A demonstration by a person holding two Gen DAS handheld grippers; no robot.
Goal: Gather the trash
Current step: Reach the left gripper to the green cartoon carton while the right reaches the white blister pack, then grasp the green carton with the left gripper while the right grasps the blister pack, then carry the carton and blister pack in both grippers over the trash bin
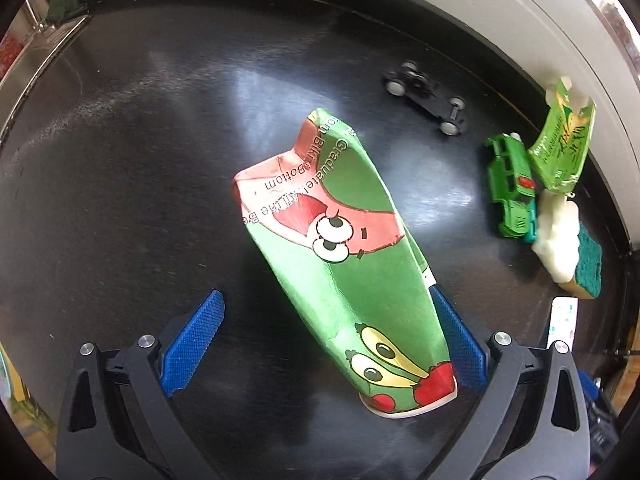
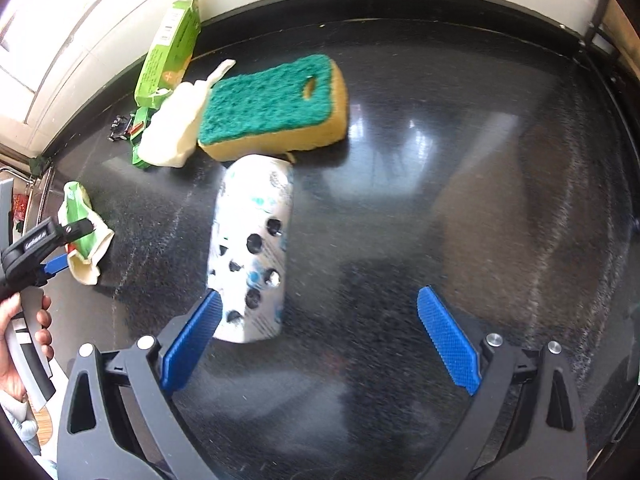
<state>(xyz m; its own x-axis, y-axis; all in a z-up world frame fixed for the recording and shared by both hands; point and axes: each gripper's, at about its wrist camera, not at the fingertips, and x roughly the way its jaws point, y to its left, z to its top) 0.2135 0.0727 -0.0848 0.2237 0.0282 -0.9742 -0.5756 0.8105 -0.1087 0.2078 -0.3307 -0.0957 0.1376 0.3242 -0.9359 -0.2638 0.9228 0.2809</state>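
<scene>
The crushed paper cup [image 1: 340, 264], green with cartoon faces, lies flat on the black table [image 1: 140, 160] between the fingers of the left hand-held gripper [image 1: 326, 344]. Its long axis runs away from the gripper and leans to the left, with the base end nearest. It sits off-centre: the right pad [image 1: 456, 344] looks to be touching or just beside the cup's edge, while the left pad [image 1: 192, 344] stands well apart from it. The jaws are spread wide and clamp nothing.

The flattened white can [image 2: 250, 252] with dark spots lies ahead of the right hand-held gripper [image 2: 318, 340], long axis also pointing away. It too sits off-centre, beside the left pad [image 2: 190, 344], with the right pad [image 2: 448, 340] well clear. These jaws are likewise apart and empty. My judgement: each gripper is nearest its own piece, and each would need to shift sideways to centre it before closing across the short width.

Beyond the can are a green and yellow sponge [image 2: 276, 108], a pale crumpled wrapper [image 2: 172, 132] and a torn green carton [image 2: 168, 52] near the wall. A green toy car [image 1: 512, 188] and a black wheeled toy frame [image 1: 428, 96] lie close by. No bin or bag shows in either view, so where the trash should go cannot be told
</scene>
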